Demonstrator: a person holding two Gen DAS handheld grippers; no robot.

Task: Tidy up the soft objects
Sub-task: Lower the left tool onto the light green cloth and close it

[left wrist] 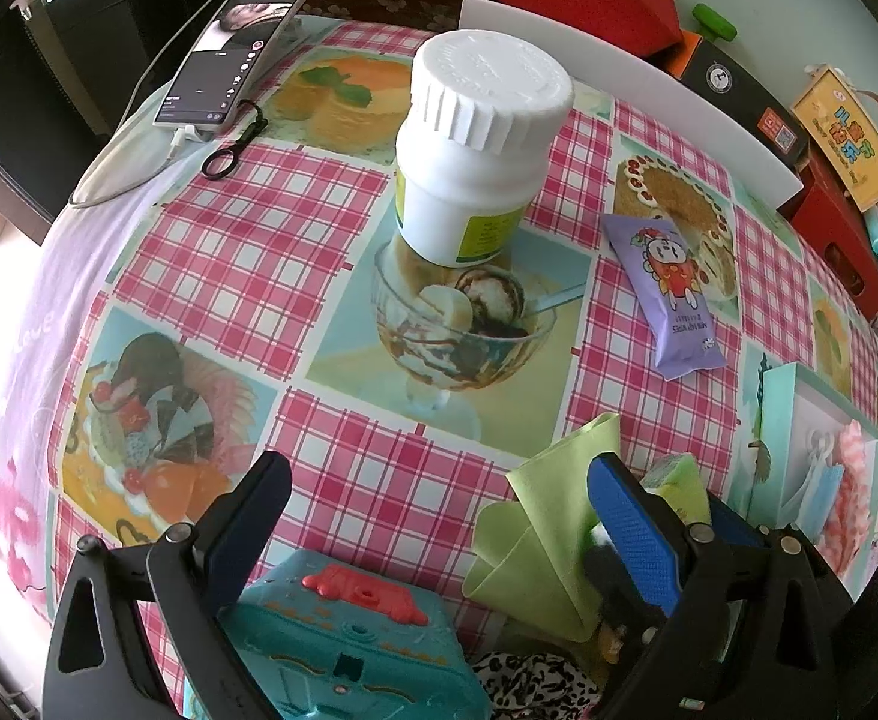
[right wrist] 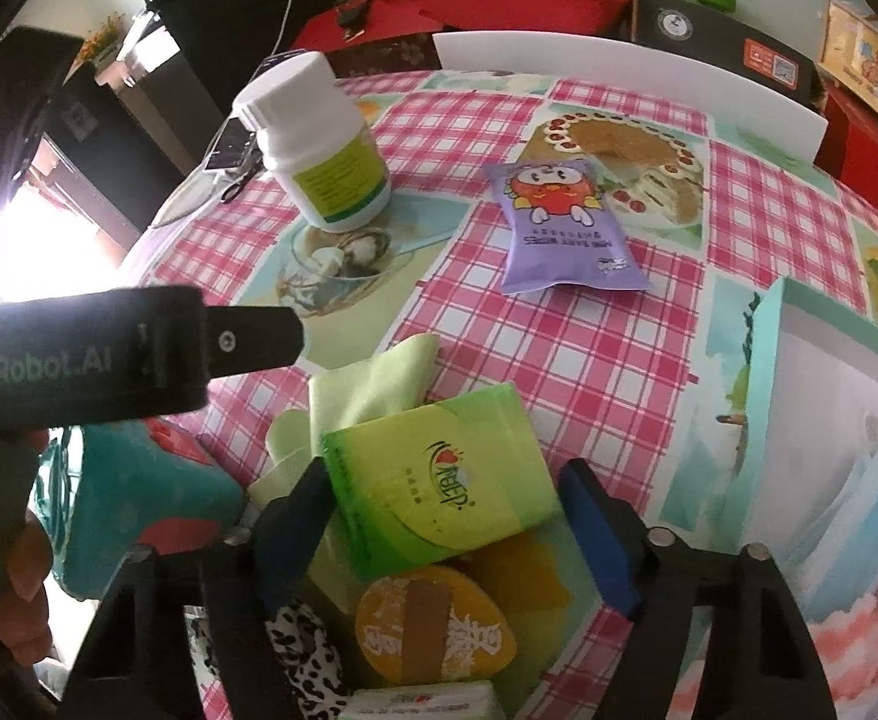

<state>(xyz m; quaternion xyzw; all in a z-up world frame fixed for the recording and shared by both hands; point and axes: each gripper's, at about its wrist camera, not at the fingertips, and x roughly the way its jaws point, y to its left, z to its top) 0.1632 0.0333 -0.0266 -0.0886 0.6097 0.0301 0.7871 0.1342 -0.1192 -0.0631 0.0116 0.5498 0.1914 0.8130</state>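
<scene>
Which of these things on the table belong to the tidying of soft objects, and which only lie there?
Belong to the job:
green tissue pack
green cloth
purple wipes packet

Only lying about:
white bottle
phone
teal toy

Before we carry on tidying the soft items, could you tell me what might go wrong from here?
1. The right gripper brackets the green tissue pack, which overlaps a yellow-green cloth; lifting may drag the cloth.
2. The white pill bottle stands upright nearby; a sweep could topple it.
</scene>
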